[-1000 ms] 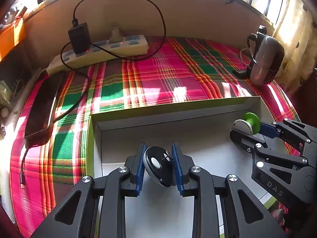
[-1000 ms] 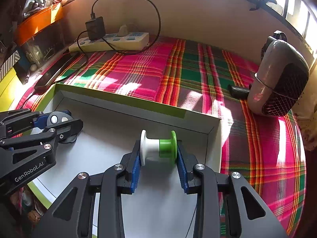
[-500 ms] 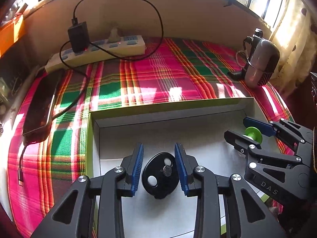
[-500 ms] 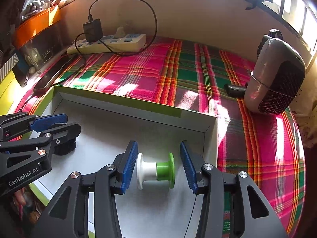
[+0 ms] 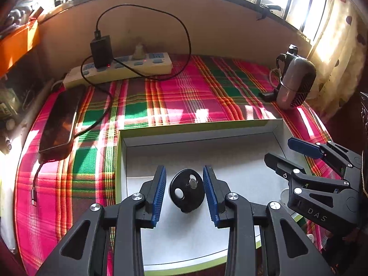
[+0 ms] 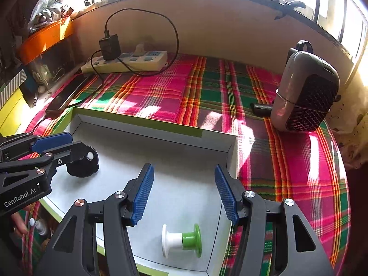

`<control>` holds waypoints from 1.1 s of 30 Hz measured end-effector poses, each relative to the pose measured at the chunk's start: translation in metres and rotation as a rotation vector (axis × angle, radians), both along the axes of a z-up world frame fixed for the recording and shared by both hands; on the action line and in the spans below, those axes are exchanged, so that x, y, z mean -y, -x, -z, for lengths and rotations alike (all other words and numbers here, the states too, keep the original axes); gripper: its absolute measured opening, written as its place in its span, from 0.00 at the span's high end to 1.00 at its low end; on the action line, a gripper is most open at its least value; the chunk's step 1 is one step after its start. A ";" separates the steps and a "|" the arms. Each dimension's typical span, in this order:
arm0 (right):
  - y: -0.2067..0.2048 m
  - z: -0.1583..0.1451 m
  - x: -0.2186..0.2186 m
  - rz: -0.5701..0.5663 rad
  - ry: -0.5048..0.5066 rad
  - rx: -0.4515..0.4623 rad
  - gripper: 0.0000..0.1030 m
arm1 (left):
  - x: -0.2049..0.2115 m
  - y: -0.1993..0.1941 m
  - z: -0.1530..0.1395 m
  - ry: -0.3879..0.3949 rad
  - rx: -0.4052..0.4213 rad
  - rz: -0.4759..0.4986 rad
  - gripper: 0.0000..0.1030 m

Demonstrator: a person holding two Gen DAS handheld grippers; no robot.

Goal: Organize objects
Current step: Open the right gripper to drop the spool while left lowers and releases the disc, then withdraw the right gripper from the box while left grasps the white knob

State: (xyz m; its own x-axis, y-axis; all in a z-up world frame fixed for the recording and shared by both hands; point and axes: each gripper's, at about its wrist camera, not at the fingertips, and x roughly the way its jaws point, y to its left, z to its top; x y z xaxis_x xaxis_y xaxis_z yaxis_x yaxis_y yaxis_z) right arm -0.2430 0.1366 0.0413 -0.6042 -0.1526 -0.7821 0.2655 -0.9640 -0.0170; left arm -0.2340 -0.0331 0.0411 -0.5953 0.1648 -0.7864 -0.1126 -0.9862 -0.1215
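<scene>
one white-and-green spool (image 6: 181, 240), one black disc (image 5: 186, 193)

box (image 5: 197, 127): 1 | black disc (image 5: 186, 189): 1 | spool (image 6: 181, 240): 1 | phone (image 5: 59, 122): 1, probably

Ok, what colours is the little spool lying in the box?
The spool is half white, half green, clearest in the right wrist view, inside the box.

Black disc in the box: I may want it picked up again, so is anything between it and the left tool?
Nothing visible. The black disc lies flat on the box floor, right between the open left tool, untouched by either finger.
</scene>
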 end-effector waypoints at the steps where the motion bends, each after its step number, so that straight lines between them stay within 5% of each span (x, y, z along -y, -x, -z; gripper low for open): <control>1: -0.002 -0.001 0.000 0.003 0.002 -0.002 0.46 | 0.001 -0.002 -0.001 0.000 -0.002 -0.004 0.70; 14: -0.035 -0.016 -0.014 0.044 0.037 -0.038 0.45 | 0.025 -0.043 -0.014 -0.028 -0.057 -0.063 0.70; 33: -0.090 -0.020 -0.036 0.088 0.068 -0.072 0.45 | 0.060 -0.103 0.002 -0.080 -0.058 -0.145 0.70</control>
State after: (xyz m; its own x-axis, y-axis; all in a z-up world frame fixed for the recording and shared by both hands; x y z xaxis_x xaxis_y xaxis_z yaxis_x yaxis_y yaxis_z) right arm -0.1534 0.1731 0.0609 -0.6715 -0.1482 -0.7261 0.1806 -0.9830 0.0335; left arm -0.1314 -0.0930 0.0389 -0.6617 0.1348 -0.7376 0.0210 -0.9800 -0.1980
